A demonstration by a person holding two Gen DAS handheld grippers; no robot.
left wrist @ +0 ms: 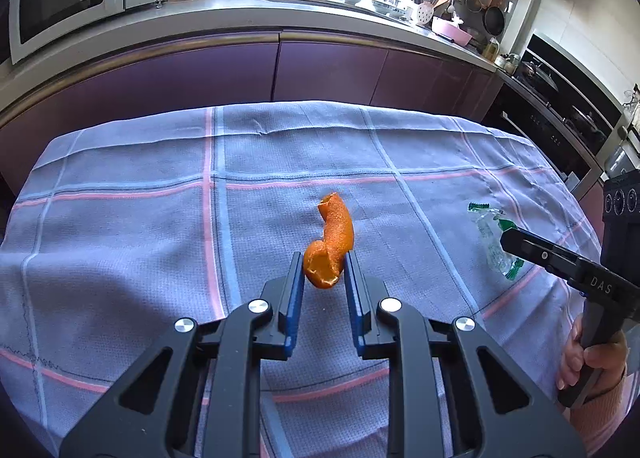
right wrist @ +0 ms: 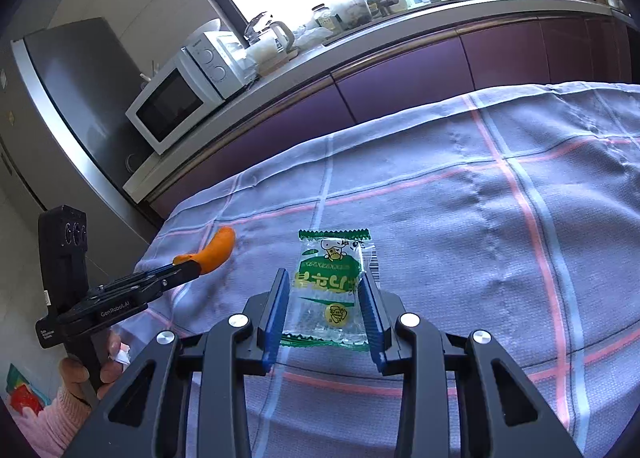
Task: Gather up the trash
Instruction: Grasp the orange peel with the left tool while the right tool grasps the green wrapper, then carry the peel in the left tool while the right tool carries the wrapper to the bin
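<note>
On the worktop (left wrist: 120, 217), which is covered by a lavender checked cloth (right wrist: 500, 217) with pink and pale blue lines, we see two pieces of trash being handled at once. Our left hand-held gripper (left wrist: 323, 272) has its blue pads pressed against both sides of a curled orange peel (left wrist: 332, 242); the lower end of the peel sits between the fingers and the rest curves up and forward beyond the tips. From the right wrist view the same peel (right wrist: 218, 252) sticks out past the tip of the left hand-held gripper (right wrist: 188, 268), above the cloth near its left edge. Our right hand-held gripper (right wrist: 324, 290) has its fingers set on either side of a green and clear candy wrapper (right wrist: 330, 290); the right pad touches the wrapper's edge, while a narrow gap shows beside the left pad, so we cannot tell whether the wrapper is truly clamped. In the left wrist view that wrapper (left wrist: 490, 234) lies to the right of the peel, partly hidden by the right hand-held gripper (left wrist: 510, 240). Behind the worktop runs a kitchen counter (left wrist: 280, 13) with purple cabinet fronts and a white microwave (right wrist: 176, 105).
</note>
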